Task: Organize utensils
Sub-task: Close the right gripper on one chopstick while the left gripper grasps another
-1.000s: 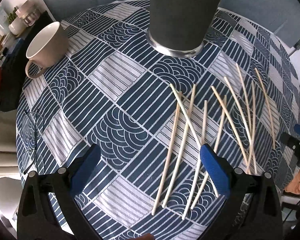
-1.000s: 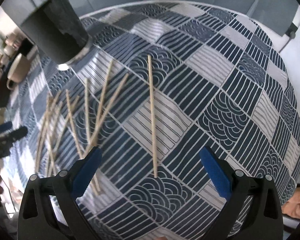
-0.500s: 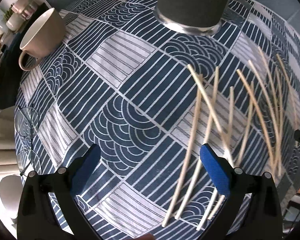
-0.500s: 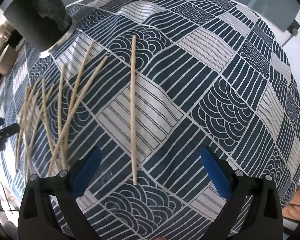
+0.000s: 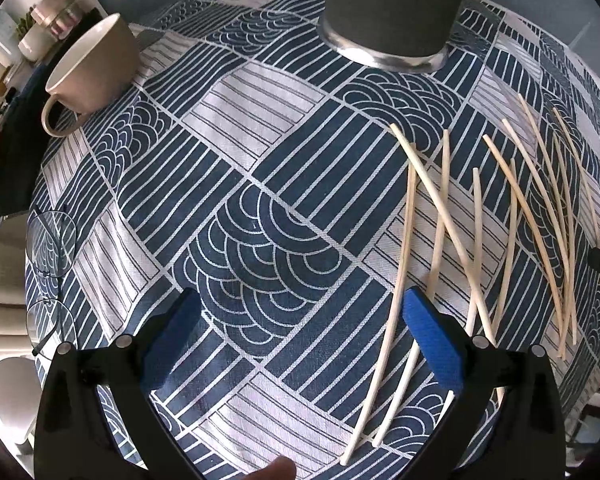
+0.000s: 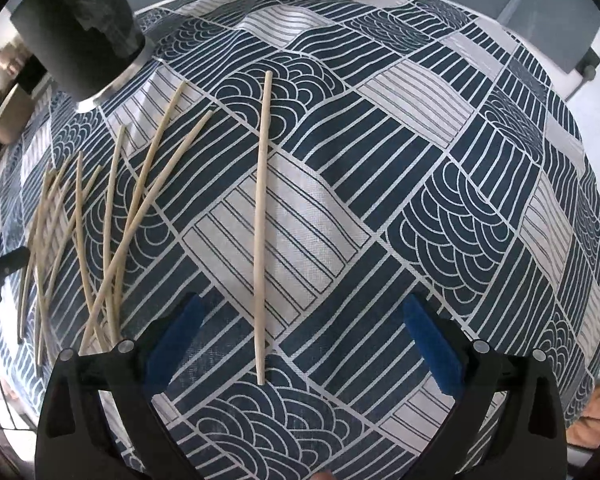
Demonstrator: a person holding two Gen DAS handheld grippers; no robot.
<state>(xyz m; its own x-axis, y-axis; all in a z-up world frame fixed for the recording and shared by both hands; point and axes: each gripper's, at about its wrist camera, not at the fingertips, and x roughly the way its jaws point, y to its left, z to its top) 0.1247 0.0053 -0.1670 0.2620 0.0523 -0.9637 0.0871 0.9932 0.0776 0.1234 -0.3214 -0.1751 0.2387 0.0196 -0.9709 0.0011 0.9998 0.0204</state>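
Both grippers spread wide and empty above a blue patterned surface (image 5: 268, 184). Left gripper (image 5: 300, 332) hovering beside a loose fan of wooden chopsticks (image 5: 480, 240), lying flat near a tall dark holder (image 5: 396, 8). Right gripper (image 6: 304, 340) lined up over a single chopstick (image 6: 262, 216), set apart, probably for easy grasping. Beige mug (image 5: 96, 68) off left.

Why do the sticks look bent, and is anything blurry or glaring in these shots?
Left wrist view: the fisheye lens bows the straight chopsticks, most near the right edge; the image is sharp, with soft daylight and a bright sheen on the dark container's metal base. Right wrist view: the tablecloth bulges like a dome; the lone chopstick near centre stays almost straight.
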